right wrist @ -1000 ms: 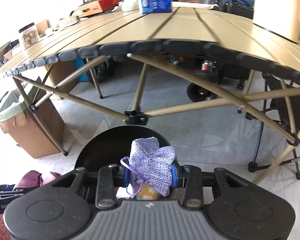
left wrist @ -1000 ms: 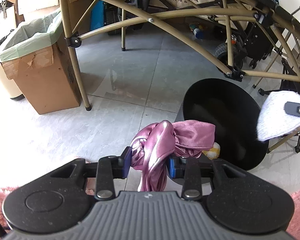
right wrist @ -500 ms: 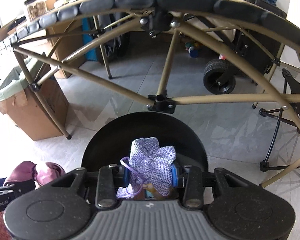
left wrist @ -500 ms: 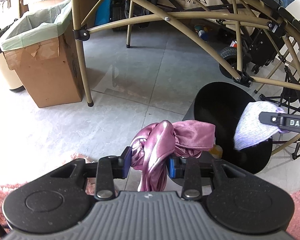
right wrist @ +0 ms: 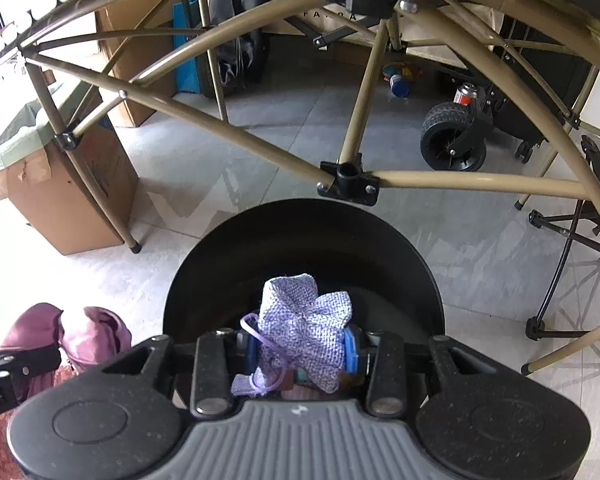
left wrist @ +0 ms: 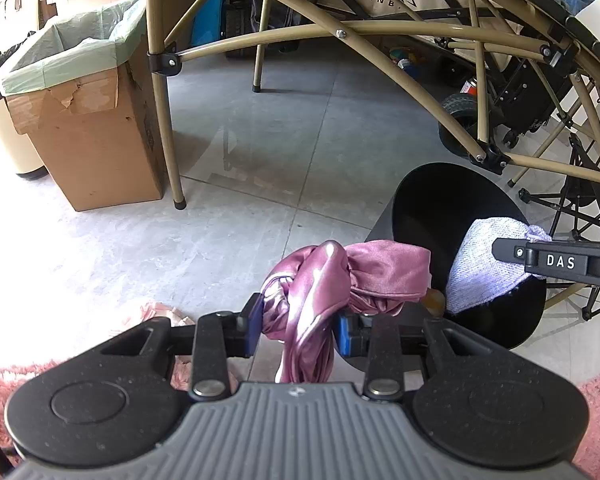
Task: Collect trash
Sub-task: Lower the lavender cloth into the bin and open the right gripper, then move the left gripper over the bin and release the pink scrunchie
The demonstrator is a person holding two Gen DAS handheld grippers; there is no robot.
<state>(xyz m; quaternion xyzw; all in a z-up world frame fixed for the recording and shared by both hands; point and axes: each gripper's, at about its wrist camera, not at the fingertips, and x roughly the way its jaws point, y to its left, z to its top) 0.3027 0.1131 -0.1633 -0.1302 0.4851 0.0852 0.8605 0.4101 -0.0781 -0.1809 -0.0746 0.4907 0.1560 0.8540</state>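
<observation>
So we're at the drop-off: the right claw (right wrist: 302, 350) hangs over the black bin (right wrist: 428, 280) on the floor, tipped steeply down, its jaws easing apart around the lilac cloth (right wrist: 304, 332), which is still between them. Next it just needs to let go fully. The left claw (left wrist: 298, 330), angled down beside the bin's rim, pinches the pink cloth (left wrist: 340, 276), probably next in.
</observation>
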